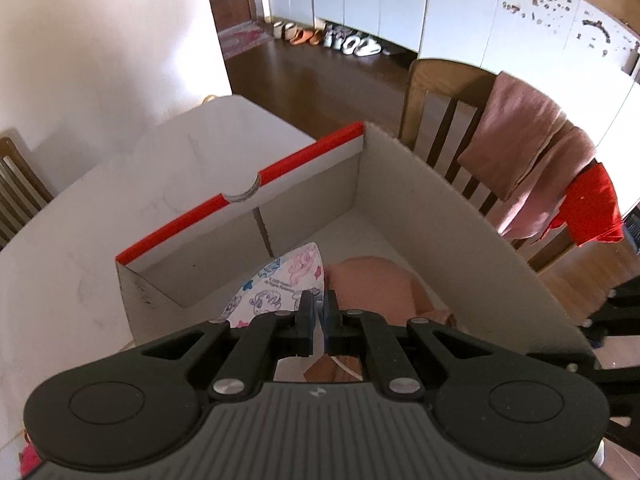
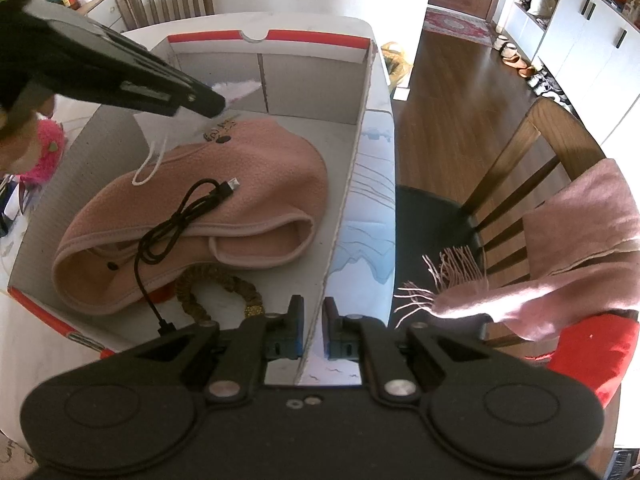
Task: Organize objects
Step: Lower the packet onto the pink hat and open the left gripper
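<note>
A white cardboard box with a red rim (image 1: 280,168) (image 2: 308,36) stands open on the table. My left gripper (image 1: 319,304) is shut on a white face mask with cartoon prints (image 1: 280,284) and holds it inside the box; in the right wrist view it (image 2: 216,108) reaches in from the left with the mask (image 2: 236,90) and its ear loop (image 2: 150,164) hanging. A pink fleece hat (image 2: 240,168) (image 1: 372,280) lies on the box floor with a black USB cable (image 2: 180,216) on it and a braided bracelet (image 2: 224,280) beside it. My right gripper (image 2: 312,312) is shut on the box's right wall (image 2: 344,200).
The box sits on a white table (image 1: 100,200). A wooden chair (image 2: 532,148) (image 1: 440,92) stands to the right with a pink scarf (image 2: 580,240) and a red cloth (image 2: 600,356) draped on it. A pink fluffy item (image 2: 44,148) lies left of the box.
</note>
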Available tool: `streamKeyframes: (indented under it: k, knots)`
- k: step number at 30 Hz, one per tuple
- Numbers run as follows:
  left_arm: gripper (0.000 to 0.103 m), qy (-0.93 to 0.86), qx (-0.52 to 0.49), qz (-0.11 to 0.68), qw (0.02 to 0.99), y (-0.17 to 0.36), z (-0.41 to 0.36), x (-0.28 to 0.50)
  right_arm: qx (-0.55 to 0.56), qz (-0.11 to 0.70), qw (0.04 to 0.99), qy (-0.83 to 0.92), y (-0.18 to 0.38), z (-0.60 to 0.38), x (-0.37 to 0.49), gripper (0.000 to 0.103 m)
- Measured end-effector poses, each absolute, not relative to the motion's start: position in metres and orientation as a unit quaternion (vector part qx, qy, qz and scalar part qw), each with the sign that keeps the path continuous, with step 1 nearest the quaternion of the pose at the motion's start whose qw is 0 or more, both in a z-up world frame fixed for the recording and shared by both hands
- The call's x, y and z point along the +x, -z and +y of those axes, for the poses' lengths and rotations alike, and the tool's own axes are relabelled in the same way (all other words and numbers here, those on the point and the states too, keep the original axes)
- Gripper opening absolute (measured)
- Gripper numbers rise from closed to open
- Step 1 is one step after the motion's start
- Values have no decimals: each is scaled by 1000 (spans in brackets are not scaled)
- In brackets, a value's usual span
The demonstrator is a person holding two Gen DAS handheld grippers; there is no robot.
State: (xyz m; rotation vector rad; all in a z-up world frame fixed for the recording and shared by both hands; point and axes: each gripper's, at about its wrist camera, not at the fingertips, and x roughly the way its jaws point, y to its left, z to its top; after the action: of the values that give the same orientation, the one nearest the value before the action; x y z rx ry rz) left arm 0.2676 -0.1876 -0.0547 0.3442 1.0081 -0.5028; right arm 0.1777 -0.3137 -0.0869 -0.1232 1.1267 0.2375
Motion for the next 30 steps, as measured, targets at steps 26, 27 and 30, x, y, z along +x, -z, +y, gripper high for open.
streamKeyframes:
  k: [26, 27, 30]
  knots:
    - [61, 205, 138, 502, 829, 69, -176, 271, -52, 530, 839, -109, 86, -316, 176, 8]
    - [61, 206, 133, 501, 830, 67, -174, 269, -53, 530, 839, -109, 86, -315, 175, 8]
    - [61, 207, 120, 496, 834, 59, -169, 265, -56, 530, 839, -108, 86, -313, 175, 8]
